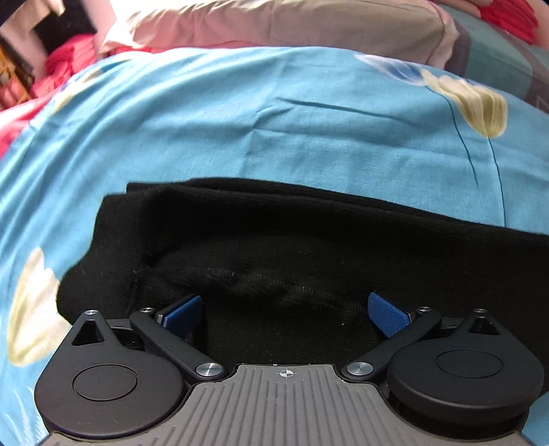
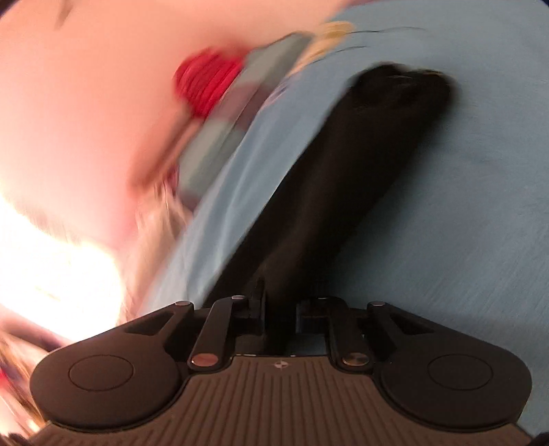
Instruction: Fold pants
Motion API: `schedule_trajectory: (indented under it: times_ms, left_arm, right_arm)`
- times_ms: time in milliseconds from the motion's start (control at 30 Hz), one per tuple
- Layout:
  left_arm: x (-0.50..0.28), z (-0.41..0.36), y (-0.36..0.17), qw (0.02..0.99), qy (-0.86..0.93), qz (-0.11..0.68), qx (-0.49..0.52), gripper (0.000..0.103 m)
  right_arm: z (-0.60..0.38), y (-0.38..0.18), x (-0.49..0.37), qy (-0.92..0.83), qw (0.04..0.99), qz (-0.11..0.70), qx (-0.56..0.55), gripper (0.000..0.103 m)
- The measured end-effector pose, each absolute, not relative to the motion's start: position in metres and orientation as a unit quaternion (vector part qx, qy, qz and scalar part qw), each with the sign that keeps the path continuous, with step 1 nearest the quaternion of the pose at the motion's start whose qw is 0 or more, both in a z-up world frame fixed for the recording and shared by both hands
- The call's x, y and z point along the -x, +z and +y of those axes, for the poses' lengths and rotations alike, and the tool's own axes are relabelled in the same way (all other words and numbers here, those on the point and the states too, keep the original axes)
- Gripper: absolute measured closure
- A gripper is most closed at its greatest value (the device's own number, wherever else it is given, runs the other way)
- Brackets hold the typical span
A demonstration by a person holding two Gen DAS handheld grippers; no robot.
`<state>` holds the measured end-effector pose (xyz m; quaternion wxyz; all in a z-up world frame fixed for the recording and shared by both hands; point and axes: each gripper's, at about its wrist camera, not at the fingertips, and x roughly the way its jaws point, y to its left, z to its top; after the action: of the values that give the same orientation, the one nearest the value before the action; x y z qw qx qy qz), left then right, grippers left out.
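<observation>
The pants, black and knit, lie on a blue sheet printed with pale flowers, already doubled into a long narrow band with stacked edges showing along the far side. The left gripper hangs steeply over one end of that band with its jaws spread wide; its blue pads stand apart above the cloth and grip nothing. In the right wrist view, which is badly smeared, the right gripper has its jaws drawn narrow, and black cloth runs from between them up along the sheet to the far end of the pants; it looks pinched on the fabric, though the blur keeps me from seeing the pads press. My reading is that one lengthwise fold is done and a crosswise fold is being set up, with the right end taken and the left end not yet. The next move calls for the left jaws to drop onto the thick layered edge and close on all layers at once, so both ends lift together and the stack does not slide apart. A pink pillow and red cloth lie beyond. No container is in sight.
</observation>
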<state>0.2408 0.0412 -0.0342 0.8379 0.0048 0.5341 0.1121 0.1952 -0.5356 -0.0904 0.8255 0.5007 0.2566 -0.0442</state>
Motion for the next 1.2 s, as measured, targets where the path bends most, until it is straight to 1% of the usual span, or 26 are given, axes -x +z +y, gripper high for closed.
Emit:
schedule_trajectory:
  times_ms: [33, 100, 133, 167, 200, 233, 333, 433, 567, 733, 867, 900, 933, 967, 1100, 1200]
  left_arm:
    - [-0.240, 0.041, -0.033, 0.838, 0.111, 0.534, -0.012, 0.000]
    - [-0.241, 0.040, -0.030, 0.836, 0.111, 0.537, -0.020, 0.000]
    - [-0.242, 0.039, -0.027, 0.835, 0.111, 0.538, -0.019, 0.000]
    - [-0.243, 0.039, -0.023, 0.836, 0.112, 0.537, -0.019, 0.000]
    - [-0.245, 0.037, -0.020, 0.837, 0.114, 0.535, -0.022, 0.000]
    - [-0.246, 0.035, -0.017, 0.839, 0.115, 0.531, -0.027, 0.000]
    - [-0.252, 0.029, -0.013, 0.844, 0.109, 0.523, -0.041, 0.000]
    - [-0.260, 0.024, -0.022, 0.838, 0.117, 0.530, -0.064, 0.000]
    - [-0.263, 0.023, -0.027, 0.837, 0.122, 0.529, -0.070, 0.000]
    - [-0.264, 0.022, -0.029, 0.837, 0.119, 0.528, -0.079, 0.000]
    - [-0.265, 0.023, -0.030, 0.838, 0.120, 0.527, -0.073, 0.000]
    - [-0.266, 0.024, -0.030, 0.838, 0.120, 0.528, -0.072, 0.000]
    - [-0.266, 0.024, -0.030, 0.838, 0.120, 0.528, -0.070, 0.000]
    - [-0.266, 0.024, -0.030, 0.838, 0.120, 0.528, -0.070, 0.000]
    - [-0.265, 0.025, -0.030, 0.838, 0.116, 0.528, -0.071, 0.000]
    - [-0.264, 0.027, -0.027, 0.837, 0.113, 0.530, -0.070, 0.000]
  right_arm:
    - [-0.542, -0.090, -0.193, -0.049, 0.820, 0.250, -0.513, 0.085]
    - [-0.537, -0.087, -0.190, -0.044, 0.828, 0.254, -0.497, 0.077]
    - [-0.531, -0.084, -0.189, -0.041, 0.835, 0.266, -0.479, 0.075]
    - [-0.528, -0.081, -0.187, -0.042, 0.843, 0.268, -0.464, 0.065]
    - [-0.528, -0.077, -0.183, -0.046, 0.849, 0.263, -0.456, 0.060]
    - [-0.530, -0.075, -0.179, -0.052, 0.849, 0.254, -0.460, 0.052]
    - [-0.533, -0.080, -0.174, -0.062, 0.844, 0.235, -0.479, 0.052]
    - [-0.531, -0.078, -0.187, -0.059, 0.861, 0.243, -0.444, 0.050]
    - [-0.537, -0.081, -0.201, -0.052, 0.869, 0.228, -0.437, 0.050]
    - [-0.545, -0.082, -0.210, -0.050, 0.855, 0.226, -0.464, 0.052]
    - [-0.528, -0.079, -0.206, -0.034, 0.872, 0.239, -0.427, 0.052]
    - [-0.527, -0.078, -0.207, -0.035, 0.876, 0.241, -0.415, 0.054]
    - [-0.526, -0.076, -0.209, -0.036, 0.880, 0.246, -0.405, 0.068]
    - [-0.527, -0.075, -0.213, -0.044, 0.881, 0.255, -0.396, 0.080]
    - [-0.526, -0.067, -0.226, -0.066, 0.882, 0.279, -0.373, 0.082]
    - [-0.498, -0.053, -0.227, -0.105, 0.908, 0.289, -0.284, 0.082]
